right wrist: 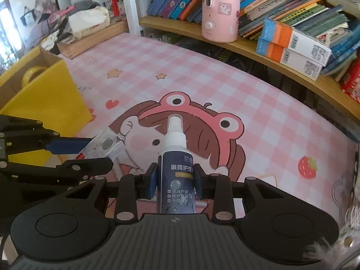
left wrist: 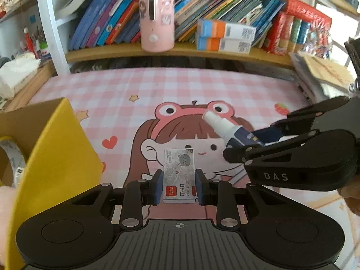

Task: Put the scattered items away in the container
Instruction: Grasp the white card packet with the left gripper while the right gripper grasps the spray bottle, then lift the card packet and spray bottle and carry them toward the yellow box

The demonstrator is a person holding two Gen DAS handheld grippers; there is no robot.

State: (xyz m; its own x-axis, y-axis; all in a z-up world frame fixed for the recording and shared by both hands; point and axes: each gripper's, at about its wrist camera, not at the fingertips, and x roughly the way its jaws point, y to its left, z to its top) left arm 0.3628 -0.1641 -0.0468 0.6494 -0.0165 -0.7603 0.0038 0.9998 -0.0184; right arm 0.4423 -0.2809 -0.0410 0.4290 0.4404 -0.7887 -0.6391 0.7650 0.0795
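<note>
My left gripper [left wrist: 179, 185] is shut on a small silver box of staples [left wrist: 179, 175], its blue pads pressed on both long sides just above the pink checked mat. My right gripper [right wrist: 176, 181] is shut on a dark blue spray bottle [right wrist: 176, 180] with a white nozzle pointing away. Seen from the left wrist, the right gripper [left wrist: 245, 145] holds that spray bottle [left wrist: 225, 129] at the right. From the right wrist, the left gripper [right wrist: 96, 153] and the staple box [right wrist: 103, 147] show at the left. The yellow cardboard box [left wrist: 56, 148] stands open at the left.
A roll of tape [left wrist: 13, 155] lies inside the yellow box [right wrist: 45, 94]. At the back a wooden shelf [left wrist: 180, 49] carries books, a pink humidifier [left wrist: 156, 20] and two orange and blue cartons [left wrist: 225, 37]. Stacked papers [left wrist: 321, 74] sit at the right.
</note>
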